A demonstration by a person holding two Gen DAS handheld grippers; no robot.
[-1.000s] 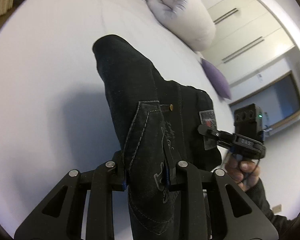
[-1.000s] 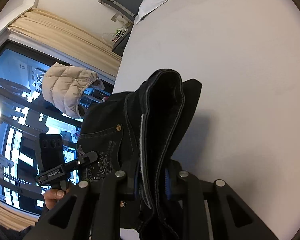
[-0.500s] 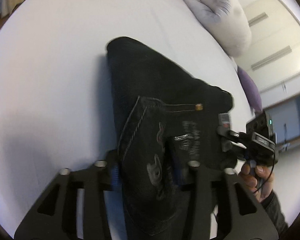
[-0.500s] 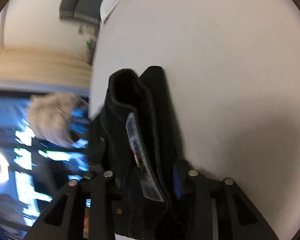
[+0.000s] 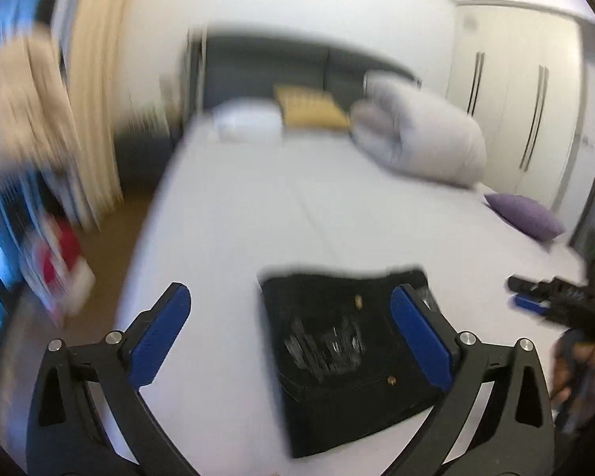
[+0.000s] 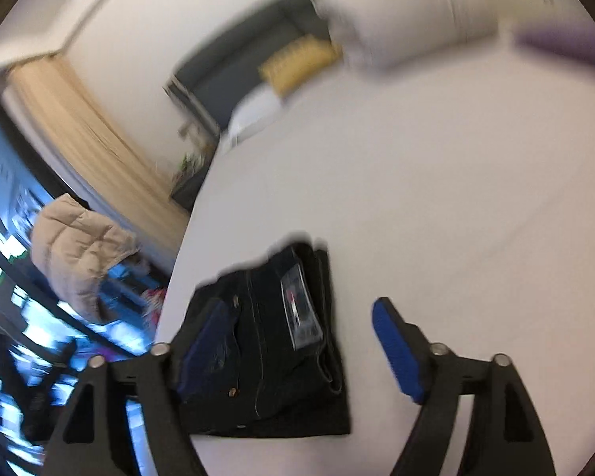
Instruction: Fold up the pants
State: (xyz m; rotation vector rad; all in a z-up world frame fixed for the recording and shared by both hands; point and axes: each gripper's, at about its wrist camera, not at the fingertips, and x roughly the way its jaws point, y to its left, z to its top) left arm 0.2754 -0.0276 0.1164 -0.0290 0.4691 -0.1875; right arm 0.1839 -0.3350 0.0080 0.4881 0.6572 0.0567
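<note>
The black folded denim pants (image 5: 349, 361) lie in a flat stack near the close edge of the white bed (image 5: 258, 214), both left tongs (image 5: 289, 313) and right tongs (image 6: 297, 329) spread wide and empty; the thick, soft, fairly heavy cloth looks best gripped at its folded edges.

a wide white bed (image 5: 258, 206) is stretching ahead of the gripper, with a dark grey headboard (image 5: 297, 67) standing at its far end. a yellow cushion (image 5: 309, 109) and a rolled pale duvet (image 5: 420, 135) are lying ahead, a purple cushion (image 5: 523, 214) ahead-right. beige curtains (image 6: 87, 127) are hanging to the left, white wardrobe doors (image 5: 515, 91) standing to the right.
</note>
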